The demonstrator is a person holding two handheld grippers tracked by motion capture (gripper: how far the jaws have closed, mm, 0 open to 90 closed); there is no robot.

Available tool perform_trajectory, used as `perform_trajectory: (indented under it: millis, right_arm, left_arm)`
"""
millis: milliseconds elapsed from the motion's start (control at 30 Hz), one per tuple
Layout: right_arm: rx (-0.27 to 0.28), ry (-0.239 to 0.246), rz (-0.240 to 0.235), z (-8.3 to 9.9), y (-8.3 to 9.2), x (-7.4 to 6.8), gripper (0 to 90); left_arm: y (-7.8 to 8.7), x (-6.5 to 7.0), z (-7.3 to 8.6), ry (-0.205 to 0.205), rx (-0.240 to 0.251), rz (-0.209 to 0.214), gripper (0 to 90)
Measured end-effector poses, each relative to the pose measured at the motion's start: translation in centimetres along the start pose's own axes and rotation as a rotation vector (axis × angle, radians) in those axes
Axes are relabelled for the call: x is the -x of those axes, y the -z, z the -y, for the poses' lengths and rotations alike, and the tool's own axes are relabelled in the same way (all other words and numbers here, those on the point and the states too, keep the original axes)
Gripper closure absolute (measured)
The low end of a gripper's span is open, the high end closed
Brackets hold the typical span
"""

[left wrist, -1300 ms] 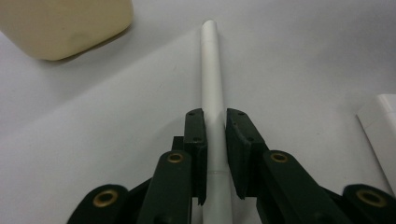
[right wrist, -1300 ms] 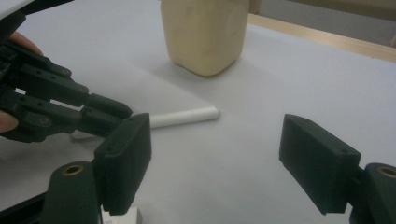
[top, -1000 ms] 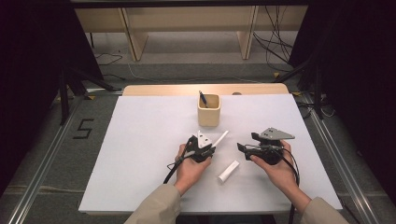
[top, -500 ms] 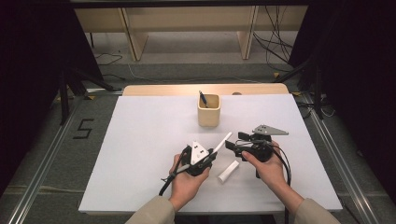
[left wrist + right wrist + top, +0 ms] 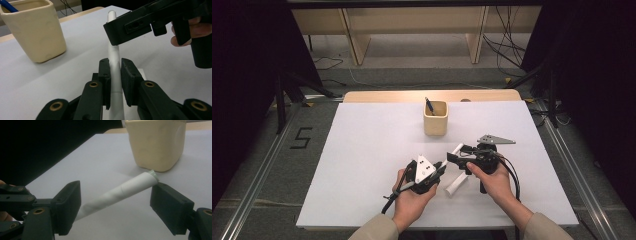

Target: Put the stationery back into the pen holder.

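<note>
One overhead camera, two riding close on the tongs.
The high view looks forward and down over the whole bench (image 5: 362, 165); both tong views sit low and near, sharing the white tube (image 5: 113, 53) and cream cup (image 5: 156, 142).

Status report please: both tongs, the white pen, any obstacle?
Left tongs shut on white pen. Right tongs open around its tip. Cap on table; cup stands apart.

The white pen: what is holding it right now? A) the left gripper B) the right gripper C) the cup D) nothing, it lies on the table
A: the left gripper has its jaws squeezed on the white pen, while the right gripper stands open around its tip.
</note>
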State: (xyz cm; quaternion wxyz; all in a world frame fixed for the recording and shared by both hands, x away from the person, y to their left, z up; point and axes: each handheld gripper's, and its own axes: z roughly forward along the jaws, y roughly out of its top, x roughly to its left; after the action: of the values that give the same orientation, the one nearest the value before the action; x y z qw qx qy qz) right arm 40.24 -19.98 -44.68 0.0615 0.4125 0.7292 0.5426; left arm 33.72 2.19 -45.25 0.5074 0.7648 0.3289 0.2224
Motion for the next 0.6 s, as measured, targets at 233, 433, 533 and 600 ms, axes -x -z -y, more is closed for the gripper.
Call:
perform_trajectory:
  millis: [233, 433, 533, 600]
  right_arm:
    - [-0.007, -0.022, -0.034, 0.11, -0.39, -0.09, 30.1]
    - [0.001, -0.047, -0.064, 0.09, -0.45, -0.16, 41.7]
    - [0.004, -0.048, -0.069, 0.10, -0.49, -0.16, 45.2]
    - [0.010, -0.047, -0.066, 0.08, -0.44, -0.16, 48.2]
  left_arm:
    - [0.19, 0.12, -0.02, -0.008, 0.007, 0.003, 78.5]
    - [0.19, 0.22, -0.04, -0.006, 0.017, 0.007, 78.5]
    - [0.13, 0.23, -0.03, -0.009, 0.015, 0.010, 78.4]
    - [0.11, 0.21, -0.01, -0.011, 0.017, 0.008, 78.4]
